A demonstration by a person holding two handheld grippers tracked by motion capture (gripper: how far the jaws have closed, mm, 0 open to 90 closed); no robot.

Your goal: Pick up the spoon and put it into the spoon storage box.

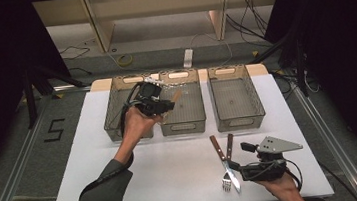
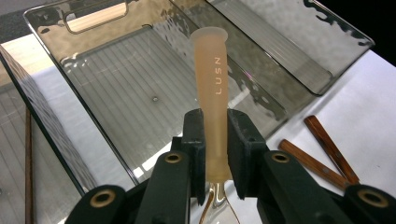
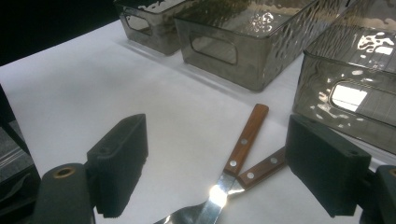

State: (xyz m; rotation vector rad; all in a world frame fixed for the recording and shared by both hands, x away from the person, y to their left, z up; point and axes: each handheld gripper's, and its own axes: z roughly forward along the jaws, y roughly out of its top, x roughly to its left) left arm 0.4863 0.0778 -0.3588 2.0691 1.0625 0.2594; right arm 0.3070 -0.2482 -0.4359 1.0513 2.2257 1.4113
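The left hand-held gripper (image 1: 163, 105) is clamped on a pale peach utensil handle (image 2: 211, 88), jaws pinching it low down near the metal neck, so the long axis runs straight out ahead of the jaws. What kind of head it has, I can't tell. In the left gripper view that handle points over the middle bin (image 2: 116, 88), with the bin floor directly beneath the tip. From the high view the gripper hangs above the near-left corner of that middle bin (image 1: 184, 126), between it and the left bin (image 1: 112, 112). My read: this is a drop-off, and lowering it lengthwise along the bin should fit.

Nearer the person than the middle bin, the right hand-held gripper (image 1: 241, 169) sits with jaws wide open, nothing between them. Just ahead lie a wood-handled knife (image 3: 240, 144) and fork (image 3: 259, 170), crossed on the white bench (image 1: 174, 171), handles angled toward the bins. The right hand is plainly nearer to those.
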